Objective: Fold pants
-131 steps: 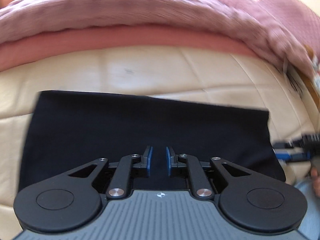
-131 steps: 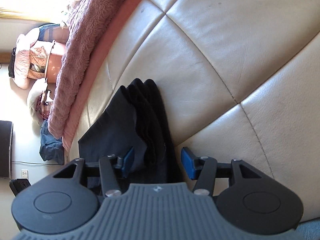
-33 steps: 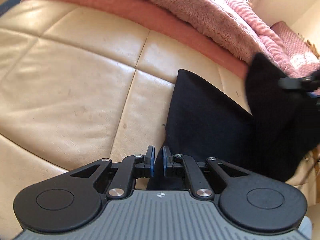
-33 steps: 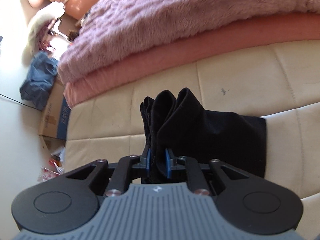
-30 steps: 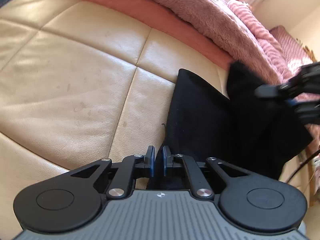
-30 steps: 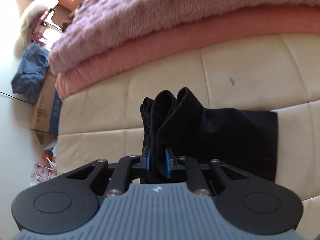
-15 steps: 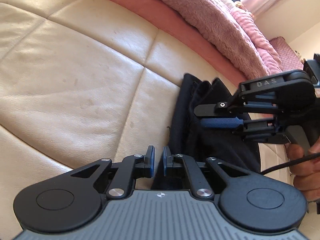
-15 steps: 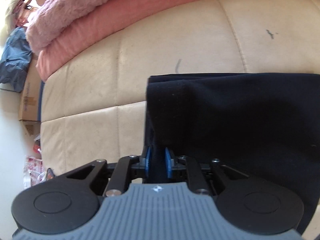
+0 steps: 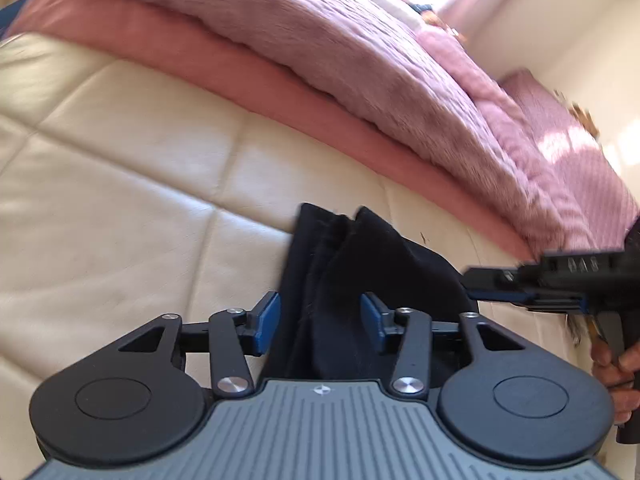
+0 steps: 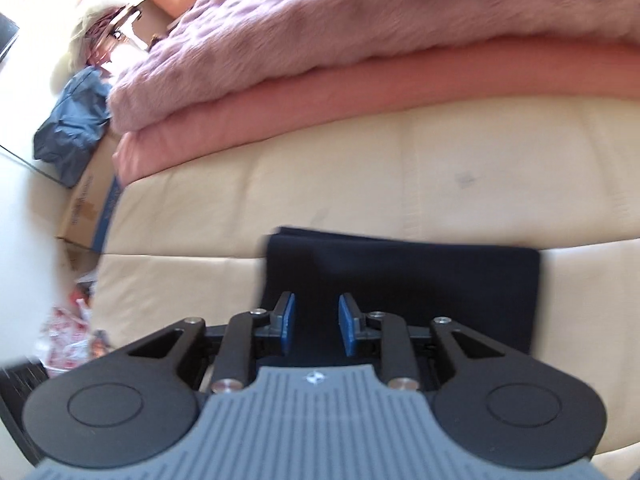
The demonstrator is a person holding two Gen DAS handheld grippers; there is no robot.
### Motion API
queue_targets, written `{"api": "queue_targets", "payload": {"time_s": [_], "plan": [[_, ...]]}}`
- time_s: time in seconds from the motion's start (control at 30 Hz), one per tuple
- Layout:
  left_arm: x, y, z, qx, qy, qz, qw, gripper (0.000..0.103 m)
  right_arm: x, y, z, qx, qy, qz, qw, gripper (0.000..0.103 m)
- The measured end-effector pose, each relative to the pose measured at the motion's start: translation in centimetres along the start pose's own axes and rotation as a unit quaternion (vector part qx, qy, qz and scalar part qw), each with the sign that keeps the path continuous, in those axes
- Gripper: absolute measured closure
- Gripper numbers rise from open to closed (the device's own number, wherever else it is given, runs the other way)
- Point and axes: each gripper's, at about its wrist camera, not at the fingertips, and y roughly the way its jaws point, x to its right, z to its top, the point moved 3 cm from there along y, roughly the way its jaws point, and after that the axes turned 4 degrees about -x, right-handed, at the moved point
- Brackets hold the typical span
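Both our tongs stand parted with nothing pinched. Our left gripper (image 9: 320, 322) has its jaws about half spread, having just opened; the bunched end of the black pants (image 9: 360, 264) stands between its blue pads (image 9: 267, 320), but neither pad presses the cloth, so we judge it let go. Our right gripper (image 10: 316, 322) shows a narrower gap, its jaws also just easing apart, and it hangs over the flat top layer of the pants (image 10: 420, 276) with no fabric caught between them. In the left wrist view that right gripper (image 9: 496, 294) shows from the side, at the pants' right end, with a hand (image 9: 618, 364) on its grip.

Outward from the tongs, the pants lie as a compact dark rectangle on the cream leather cushion (image 10: 360, 184), near a pink blanket (image 10: 400, 12) but apart from it. One end looks square; the other puckers up in soft ridges.

We judge the cloth light, limp and thin, likely to slump wherever it is unsupported and to slide a little on the smooth leather. We would take hold at a corner or along the stacked edge, pinching all layers together, so the fold does not peel open when lifted.
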Motion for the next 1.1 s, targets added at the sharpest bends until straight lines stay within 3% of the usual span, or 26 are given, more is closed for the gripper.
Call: {"api": "queue_targets", "payload": {"time_s": [0.1,0.2,0.3,0.47,0.5,0.6,0.63,0.67,0.83,0.93,1.1], "plan": [[0.3,2.2,1.2,-0.009,0.02,0.0,0.9998,0.044,3.0,-1.2,-1.1,0.027,-0.013,-0.025,0.999,0.089],[-0.1,4.1,2.2,-0.016,0.027,-0.025,0.9992,0.039,5.7,-1.9,-2.1,0.048,-0.018,-0.038,0.998,0.09],[-0.4,5.6,3.2,-0.021,0.021,-0.046,0.9985,0.039,7.8,-2.4,-3.2,0.061,-0.009,-0.03,0.998,0.09],[0.3,7.2,4.2,-0.028,0.062,-0.06,0.9958,0.039,9.3,-2.7,-4.9,0.08,-0.019,-0.012,0.997,0.089],[0.4,7.4,4.2,-0.027,0.07,-0.056,0.9956,0.041,9.3,-2.5,-5.0,0.083,-0.021,-0.009,0.996,0.089],[1.0,7.2,4.1,-0.019,0.079,-0.054,0.9952,0.066,9.6,-1.6,-5.1,0.084,-0.023,-0.009,0.996,0.089],[1.2,6.7,4.0,-0.009,0.08,-0.053,0.9954,0.082,9.6,-1.4,-5.1,0.086,-0.024,-0.011,0.996,0.089],[1.5,6.1,4.0,0.0,0.082,-0.054,0.9952,0.085,9.6,-1.3,-5.1,0.091,-0.026,-0.012,0.995,0.089],[1.6,2.9,3.9,0.031,0.082,-0.072,0.9935,0.086,8.1,-2.1,-4.2,0.128,-0.069,-0.025,0.989,0.092],[-0.2,4.6,3.8,0.012,0.058,-0.043,0.9973,0.087,7.5,-0.5,-3.3,0.131,-0.101,-0.052,0.985,0.093],[-1.8,5.9,4.0,0.006,0.035,-0.037,0.9987,0.086,7.4,3.1,-1.4,0.129,-0.126,-0.059,0.982,0.097]]}}
